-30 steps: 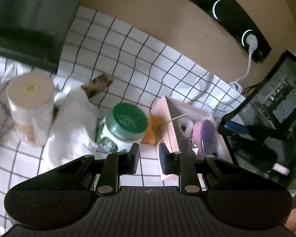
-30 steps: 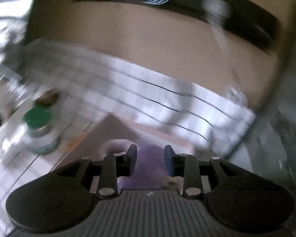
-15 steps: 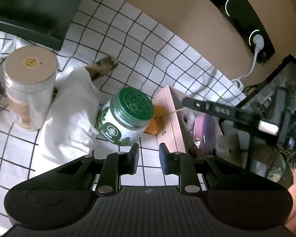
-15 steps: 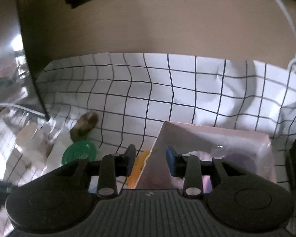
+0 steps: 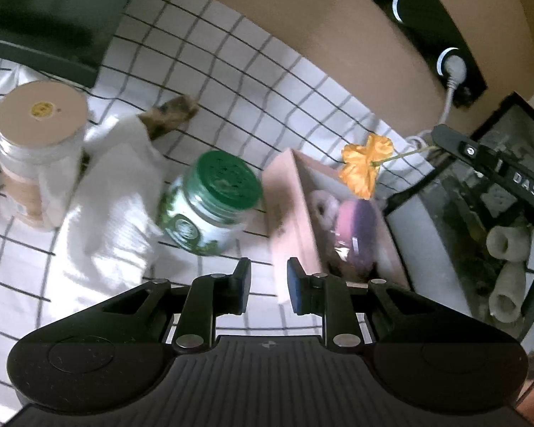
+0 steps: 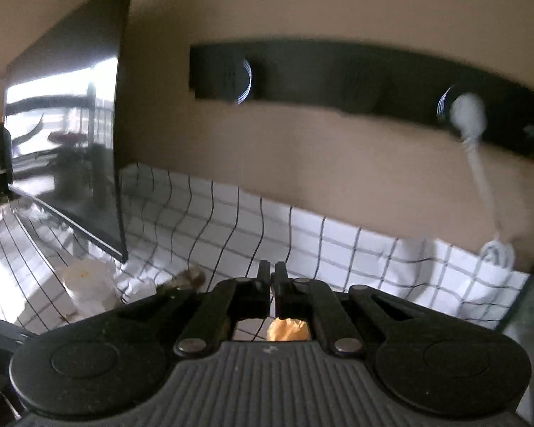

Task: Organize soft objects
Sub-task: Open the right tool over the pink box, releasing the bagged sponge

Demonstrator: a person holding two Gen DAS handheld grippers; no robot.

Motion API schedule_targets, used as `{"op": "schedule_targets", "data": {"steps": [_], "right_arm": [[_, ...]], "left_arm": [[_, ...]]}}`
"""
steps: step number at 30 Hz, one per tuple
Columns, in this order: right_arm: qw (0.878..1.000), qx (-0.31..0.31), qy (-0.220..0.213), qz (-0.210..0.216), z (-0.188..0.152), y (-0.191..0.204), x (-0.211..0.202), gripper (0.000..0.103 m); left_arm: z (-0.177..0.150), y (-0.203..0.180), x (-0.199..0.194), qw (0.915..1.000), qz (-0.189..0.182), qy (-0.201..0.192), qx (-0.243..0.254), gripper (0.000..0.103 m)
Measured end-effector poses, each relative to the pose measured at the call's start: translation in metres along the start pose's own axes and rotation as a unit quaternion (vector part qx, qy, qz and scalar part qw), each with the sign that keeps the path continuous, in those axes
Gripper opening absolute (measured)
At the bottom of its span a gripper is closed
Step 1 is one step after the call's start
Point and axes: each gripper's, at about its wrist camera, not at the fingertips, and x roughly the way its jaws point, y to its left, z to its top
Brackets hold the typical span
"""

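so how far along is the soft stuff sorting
Done: a pale ring and a pink-purple item lie in the pink box. In hand: the right gripper pinches the orange flower by its stem above the box. Left: the white cloth and a brown item lie on the checked cover; the left gripper is open.

Left looks down, right wallward (both see the tablecloth [image 5: 203, 67]).

2 jars [image 5: 210, 203] [image 5: 35, 149] stand on the checked cloth [image 5: 231, 71] beside a monitor [image 6: 74, 149].
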Motion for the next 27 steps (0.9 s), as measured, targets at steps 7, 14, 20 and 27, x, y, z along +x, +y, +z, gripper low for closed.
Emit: {"op": "schedule_targets", "data": {"steps": [7, 14, 20, 27], "right_arm": [[0.997, -0.013, -0.003, -0.073, 0.000, -0.008, -0.026, 0.002], [0.996, -0.011, 0.046, -0.071, -0.033, -0.017, 0.012, 0.008], [0.997, 0.047, 0.058, -0.005, -0.086, 0.012, -0.010, 0.041], [0.996, 0.062, 0.068, -0.021, -0.099, 0.031, -0.010, 0.042]], "left_arm": [[-0.020, -0.021, -0.014, 0.9996, -0.005, 0.011, 0.024, 0.024], [-0.041, -0.018, -0.043, 0.9995, 0.016, 0.010, 0.025, 0.024], [-0.048, 0.010, -0.061, 0.9978, 0.065, 0.004, -0.011, 0.024], [-0.043, 0.031, -0.100, 0.9919, 0.122, -0.036, -0.006, 0.024]]}}
